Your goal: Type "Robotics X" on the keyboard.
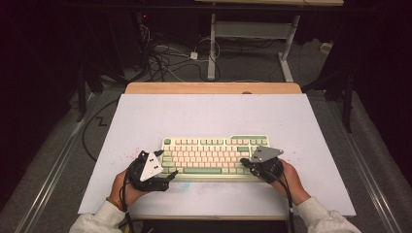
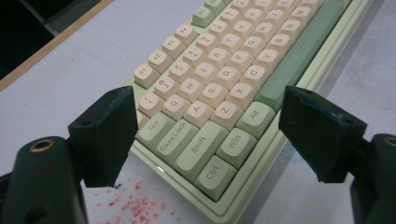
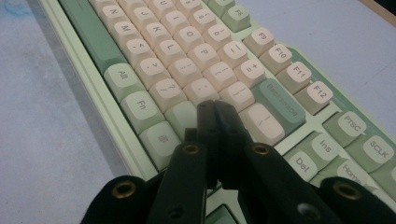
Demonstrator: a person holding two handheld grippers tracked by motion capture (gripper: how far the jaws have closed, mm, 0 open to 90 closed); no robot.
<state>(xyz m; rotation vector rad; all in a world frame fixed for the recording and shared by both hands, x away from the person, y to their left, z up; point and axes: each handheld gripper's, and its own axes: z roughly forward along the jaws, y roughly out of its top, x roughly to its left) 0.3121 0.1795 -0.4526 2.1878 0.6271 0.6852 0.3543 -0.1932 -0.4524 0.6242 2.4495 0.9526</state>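
High view: keyboard point(image 1: 216, 156), green case w/ cream keys, lies flat on white tabletop point(image 1: 145, 121), near front edge, roughly centered. Left gripper point(image 1: 158, 170) sits at kbd's front-left corner, grey plate on top, jaws pointing toward the kbd; held by left hand point(image 1: 124, 187). Right gripper point(image 1: 248, 164) at kbd's front-right part, tips over the right-side keys; right hand point(image 1: 291, 179) behind it. Cables trail back along both forearms, light sleeves at bottom edge. Faint red specks point(image 1: 128, 156) on tabletop left of kbd. Wood strip along far edge of tabletop, floor w/ cables beyond.

Left gripper view: left gripper point(image 2: 205, 135) jaws wide apart, nothing clamped. Kbd's point(image 2: 224, 74) front-left corner lies between them: Ctrl, Win, Shift, Caps Lock, Tab in the gap. Left jaw beside the kbd's left edge, right jaw near the front edge by Alt/spacebar; can't tell if either touches the case. Red specks point(image 2: 135, 207) on tabletop point(image 2: 74, 65) just off the corner.

Right gripper view: right gripper point(image 3: 215, 108) jaws pressed together, nothing between. Tips sit over kbd point(image 3: 187, 60) right end of main block, close to the Backspace/backslash area; contact w/ a key can't be told. Ins, Del, Home, PTSC, SCLK keys to the right of jaws. Tabletop point(image 3: 42, 116) on both sides.
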